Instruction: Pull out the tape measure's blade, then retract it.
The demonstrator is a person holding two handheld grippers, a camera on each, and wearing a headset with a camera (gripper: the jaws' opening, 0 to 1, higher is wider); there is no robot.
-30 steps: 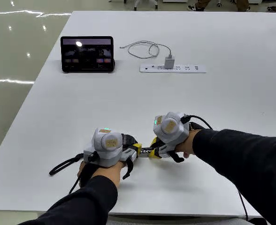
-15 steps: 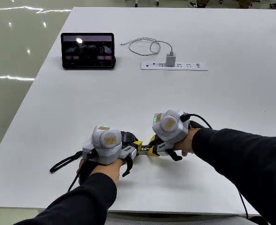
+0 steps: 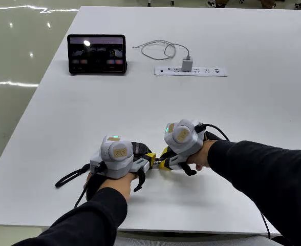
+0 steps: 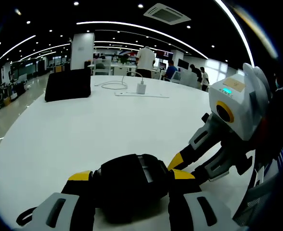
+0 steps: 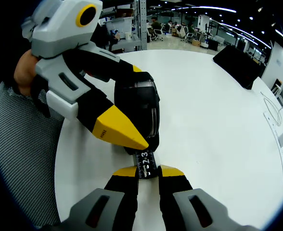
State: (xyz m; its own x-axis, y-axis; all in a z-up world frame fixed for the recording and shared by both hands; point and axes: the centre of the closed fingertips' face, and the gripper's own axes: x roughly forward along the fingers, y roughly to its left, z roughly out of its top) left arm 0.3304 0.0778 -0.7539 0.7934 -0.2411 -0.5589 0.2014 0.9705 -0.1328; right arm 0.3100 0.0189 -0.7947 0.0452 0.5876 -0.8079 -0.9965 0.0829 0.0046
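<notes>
1. Strap, black and looped [image 3: 68,178], lies flat on the white table [image 3: 227,107] at the near left, beside the person's left hand.
2. A black rectangular tablet [image 3: 96,54] stands propped towards the far left edge of the table, its screen dim, well apart from the work.
3. The left gripper [image 4: 132,174], white-bodied with black jaws and yellow tips, is clamped around a black, rounded tape measure case [image 4: 129,190]. One jaw presses on each side of the case, which rests on the tabletop near the front edge.
4. A short stretch of dark blade [image 5: 145,161] with pale numerals sticks out of the case and lies low over the table between the two tools.
5. The right gripper [image 5: 149,172] has its yellow jaw tips drawn narrow and pinched onto the blade, just beside the case. In the head view the two tools meet nose to nose.
6. At the far side of the table, a thin white cable [image 3: 158,51] coils back to a white charger [image 3: 187,65], which is plugged into a flat white power strip [image 3: 190,71].
7. A dark sleeve [image 3: 263,174] reaches in from the lower right to the hand on the right gripper.
</notes>
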